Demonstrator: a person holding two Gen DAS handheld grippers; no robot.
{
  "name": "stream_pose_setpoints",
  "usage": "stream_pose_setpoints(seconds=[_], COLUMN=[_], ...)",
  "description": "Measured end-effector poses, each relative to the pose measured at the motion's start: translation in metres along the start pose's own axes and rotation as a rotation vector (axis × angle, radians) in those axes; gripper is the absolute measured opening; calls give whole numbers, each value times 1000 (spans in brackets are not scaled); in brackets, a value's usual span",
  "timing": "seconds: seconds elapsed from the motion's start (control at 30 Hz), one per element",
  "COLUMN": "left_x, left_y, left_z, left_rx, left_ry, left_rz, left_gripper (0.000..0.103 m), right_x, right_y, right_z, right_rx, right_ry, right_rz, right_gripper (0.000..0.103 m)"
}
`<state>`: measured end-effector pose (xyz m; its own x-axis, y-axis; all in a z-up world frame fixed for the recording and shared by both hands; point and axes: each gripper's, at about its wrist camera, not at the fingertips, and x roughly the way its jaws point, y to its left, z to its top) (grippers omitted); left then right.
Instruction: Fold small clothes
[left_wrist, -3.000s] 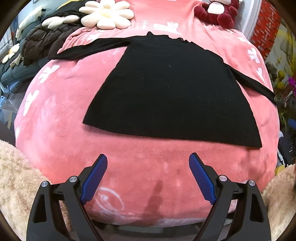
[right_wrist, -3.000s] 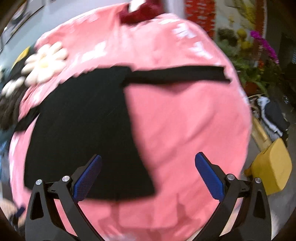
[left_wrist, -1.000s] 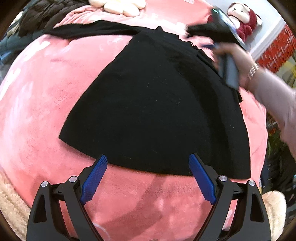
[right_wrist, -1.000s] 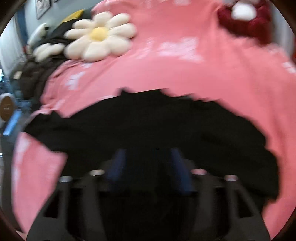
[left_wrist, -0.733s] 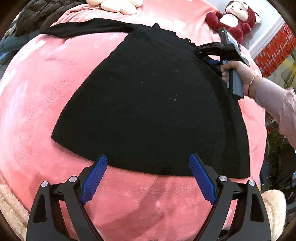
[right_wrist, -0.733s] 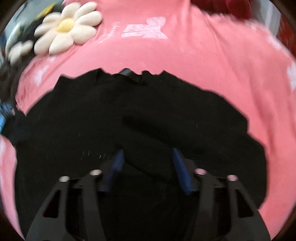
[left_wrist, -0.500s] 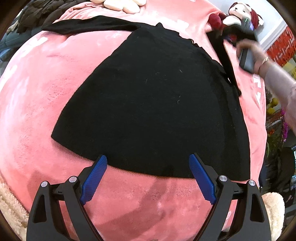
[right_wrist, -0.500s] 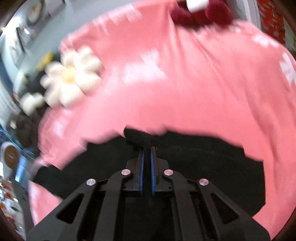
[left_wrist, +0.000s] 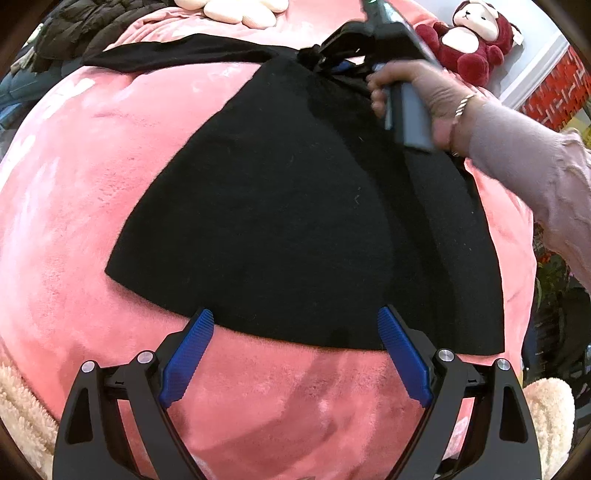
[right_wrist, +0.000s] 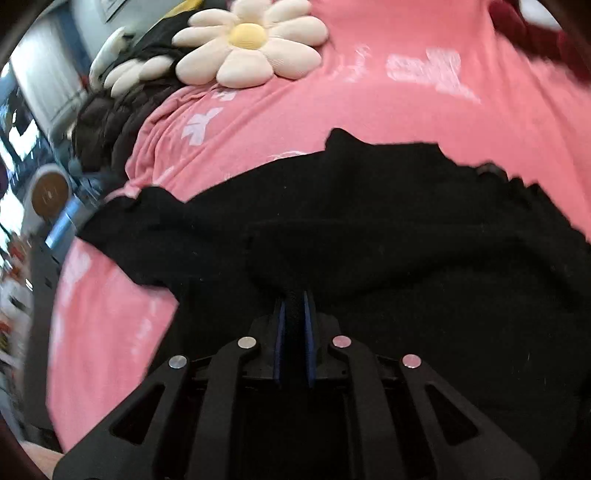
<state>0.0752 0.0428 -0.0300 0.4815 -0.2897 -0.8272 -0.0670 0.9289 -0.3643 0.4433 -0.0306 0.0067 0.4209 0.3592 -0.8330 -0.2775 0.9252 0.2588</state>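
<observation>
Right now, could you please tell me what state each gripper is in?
Left gripper: open, empty, poised at the black garment's near hem.
Right gripper: jaws starting to open, pads still pinching the garment's folded-over sleeve.

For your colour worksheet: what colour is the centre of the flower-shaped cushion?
Yellow, ringed by cream petals: flower-shaped plush cushion, clearest in the right wrist view.

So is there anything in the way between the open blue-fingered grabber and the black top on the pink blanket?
Nothing visible. The left gripper hangs open right at the black knit top's near hem, with only bare pink fleece blanket beneath. The cream daisy cushion lies far beyond.
</observation>
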Motion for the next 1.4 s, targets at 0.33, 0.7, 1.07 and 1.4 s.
stream_pose_setpoints(seconds=[0.33,0.7,1.07,1.4], left_x=[-11,135,160,159], left_y=[-15,-38,-44,-46], left_z=[162,291,282,281], left_rx=[16,3,163,170], left_ry=[-174,-100,-131,-131], left_rz=[-119,100,213,217], left_gripper=[89,89,89,90], right_x=[-144,-112,-164,-173], right_y=[-163,-234,-254,-250], right_z=[-102,-98,-116,-72], right_rx=[224,365,466,386], right_ry=[-183,-188,-303,-298], right_rz=[-322,-262,-212,-293], right_gripper=[41,10,20,20])
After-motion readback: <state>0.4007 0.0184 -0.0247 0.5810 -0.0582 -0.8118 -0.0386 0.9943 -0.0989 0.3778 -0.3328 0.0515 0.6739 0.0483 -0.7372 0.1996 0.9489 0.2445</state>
